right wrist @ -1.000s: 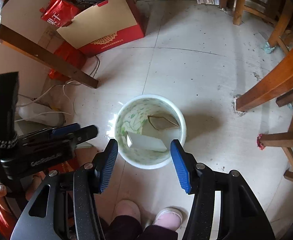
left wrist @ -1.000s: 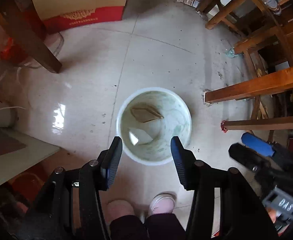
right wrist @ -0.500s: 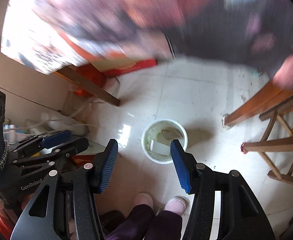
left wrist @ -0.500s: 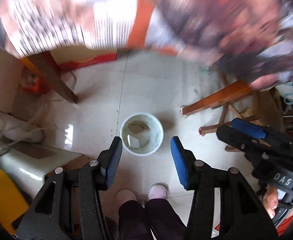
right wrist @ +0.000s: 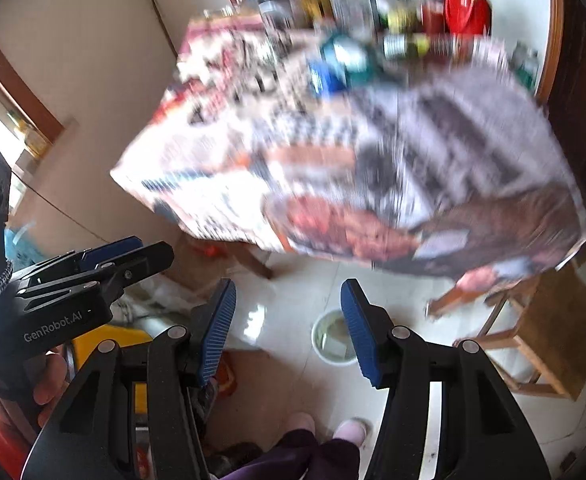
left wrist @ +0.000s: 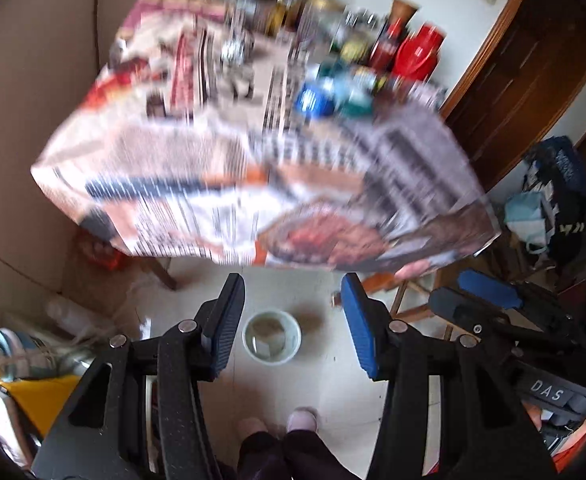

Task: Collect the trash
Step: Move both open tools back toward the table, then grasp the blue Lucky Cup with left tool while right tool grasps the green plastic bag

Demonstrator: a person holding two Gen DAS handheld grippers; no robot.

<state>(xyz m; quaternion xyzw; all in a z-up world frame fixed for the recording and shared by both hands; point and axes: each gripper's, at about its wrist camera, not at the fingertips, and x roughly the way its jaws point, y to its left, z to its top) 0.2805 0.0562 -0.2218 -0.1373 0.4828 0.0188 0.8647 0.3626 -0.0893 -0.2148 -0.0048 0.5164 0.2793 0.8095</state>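
**Between pickups: both grippers up, bin on the floor below**

Left wrist view: left gripper spread wide, nothing between its blue pads. Straight beyond the fingers, down on the tiled floor, the white bin stands upright with a few flat scraps inside. Above it, a table under a printed paper covering, badly blurred; bottles and cans crowd its far end, too smeared to name. Right gripper shows at the right edge, jaws apart

Right wrist view: right gripper released as well, empty. Bin partly hidden behind its right finger. Left gripper visible at left. Wooden stool beside the table

Judgement: search step, no trash in hand. Next move calls for settling the view, choosing one piece on the tabletop, then closing on it cleanly without knocking the bottles
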